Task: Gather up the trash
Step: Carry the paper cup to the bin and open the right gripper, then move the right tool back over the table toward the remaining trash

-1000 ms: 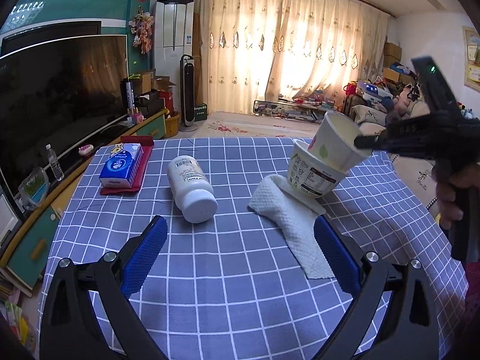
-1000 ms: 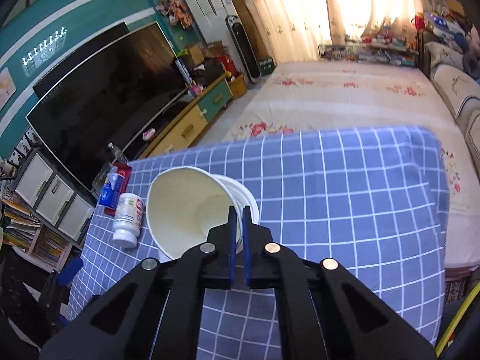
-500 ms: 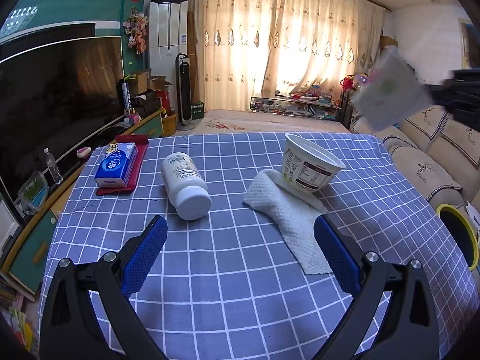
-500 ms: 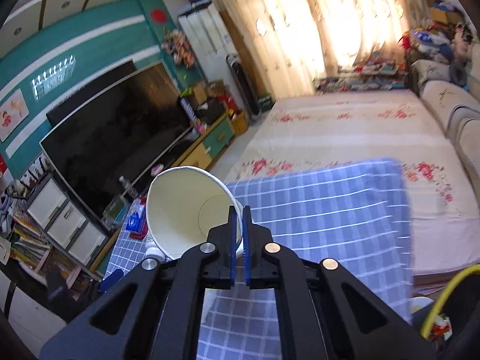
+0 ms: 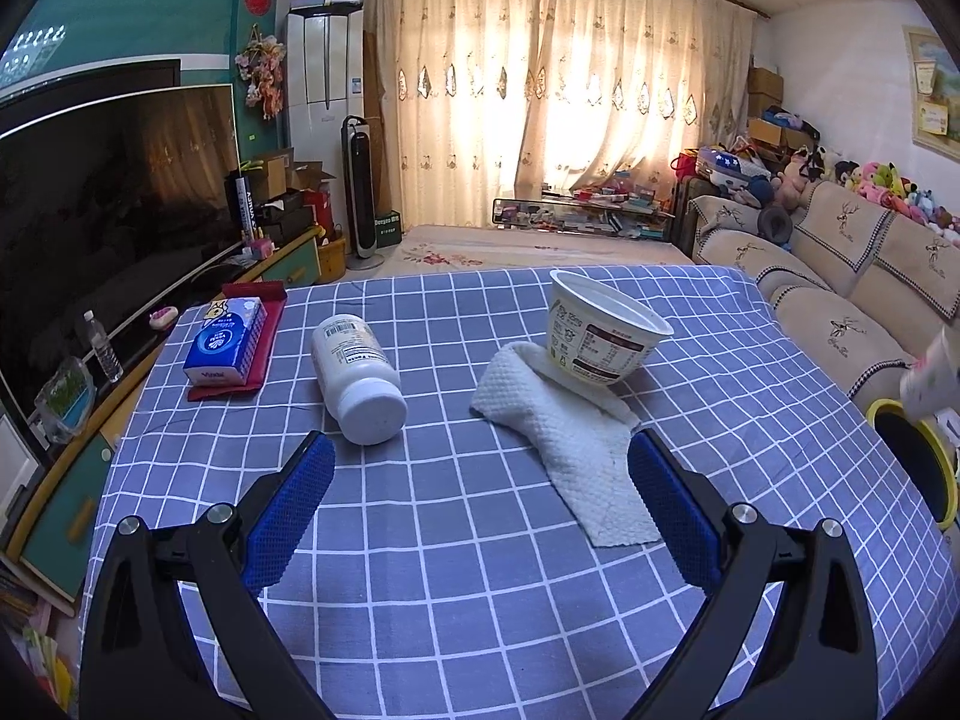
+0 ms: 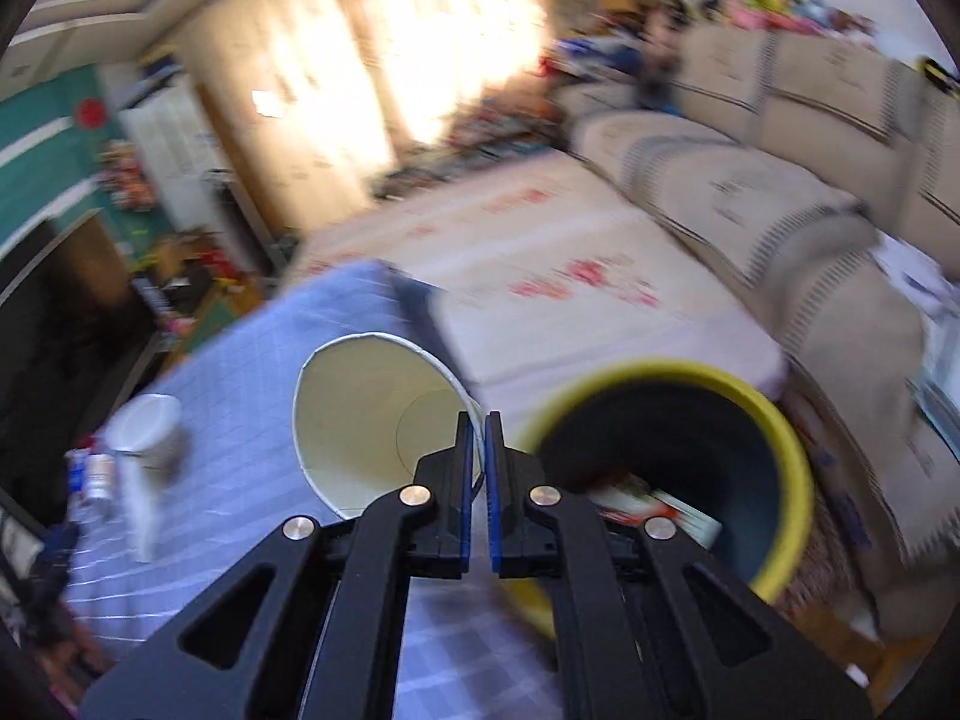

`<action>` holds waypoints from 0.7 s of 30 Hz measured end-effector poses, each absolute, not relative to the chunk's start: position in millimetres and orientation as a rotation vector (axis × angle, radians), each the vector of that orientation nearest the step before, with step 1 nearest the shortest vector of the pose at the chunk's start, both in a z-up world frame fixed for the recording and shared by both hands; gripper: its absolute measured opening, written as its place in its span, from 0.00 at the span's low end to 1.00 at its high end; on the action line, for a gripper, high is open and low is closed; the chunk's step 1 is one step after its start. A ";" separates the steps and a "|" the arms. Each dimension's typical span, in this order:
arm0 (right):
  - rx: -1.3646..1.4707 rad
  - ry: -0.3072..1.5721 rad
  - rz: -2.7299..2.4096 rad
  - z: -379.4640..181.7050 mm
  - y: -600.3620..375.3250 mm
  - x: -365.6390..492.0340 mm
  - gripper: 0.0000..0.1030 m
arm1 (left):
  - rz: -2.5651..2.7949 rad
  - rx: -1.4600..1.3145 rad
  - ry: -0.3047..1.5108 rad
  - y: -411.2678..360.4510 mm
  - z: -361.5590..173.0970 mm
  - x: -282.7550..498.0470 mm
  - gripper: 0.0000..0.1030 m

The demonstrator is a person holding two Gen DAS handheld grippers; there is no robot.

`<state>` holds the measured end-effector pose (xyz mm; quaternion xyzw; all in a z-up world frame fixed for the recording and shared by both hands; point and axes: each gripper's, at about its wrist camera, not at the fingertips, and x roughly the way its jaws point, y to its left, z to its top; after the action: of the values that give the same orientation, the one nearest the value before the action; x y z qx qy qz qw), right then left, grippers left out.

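Only the right wrist view shows the inside of the bin [image 6: 780, 420], a yellow-rimmed tub with some packaging at its bottom, and the open mouth of the paper cup [image 6: 366, 420] pinched by its rim. The left wrist view catches just a sliver of that cup [image 5: 933, 381] at 3 o'clock, above the bin's rim [image 5: 945, 468], which stands beside the desk [image 5: 480, 570].

The left view alone gives a sharp look at the checked blue cloth. A white bottle [image 5: 357, 378] lies on its side at 11 o'clock, a tissue pack [image 5: 225, 339] sits on a red mat [image 5: 267, 336] farther left, and a noodle bowl [image 5: 600, 333] leans tilted on a white cloth [image 5: 576, 444] at 1 o'clock. The right view is blurred, so these things show only as smears at 9 o'clock.

The right tongs [image 6: 478, 426] are clamped on the cup's rim, the cup hanging at 11 o'clock from the tips and the bin mouth at 2 o'clock, just beside it. The left tongs [image 5: 480, 498] are spread wide and hold nothing, with the bottle just beyond the left tip and the cloth's near end touching the right one in the picture.
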<state>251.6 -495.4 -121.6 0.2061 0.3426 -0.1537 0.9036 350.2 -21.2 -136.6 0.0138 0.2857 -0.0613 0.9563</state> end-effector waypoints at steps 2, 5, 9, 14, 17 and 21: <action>0.448 0.743 -0.366 -140.3 -511.7 251.3 0.04 | -0.125 0.034 0.580 -22.5 -136.8 349.8 0.94; 0.454 0.788 -0.426 -164.1 -526.4 255.8 0.04 | -0.127 0.036 0.584 -23.3 -137.5 349.6 0.94; 0.470 0.828 -0.466 -186.9 -535.1 258.3 0.05 | -0.128 0.033 0.589 -22.4 -137.5 350.9 0.94; 0.487 0.835 -0.512 -200.6 -538.5 259.4 0.28 | -0.131 0.030 0.592 -22.4 -137.9 351.3 0.94; 0.485 0.780 -0.473 -183.2 -522.4 258.7 0.28 | -0.133 0.030 0.594 -22.9 -138.5 351.7 0.94; 0.454 0.667 -0.362 -146.7 -485.7 270.5 0.34 | -0.137 0.045 0.592 -26.5 -139.1 350.7 0.94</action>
<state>270.5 -485.7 -146.7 0.2198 0.3228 -0.1751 0.9038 350.7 -26.5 -139.1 0.0223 0.2914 -0.0675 0.9540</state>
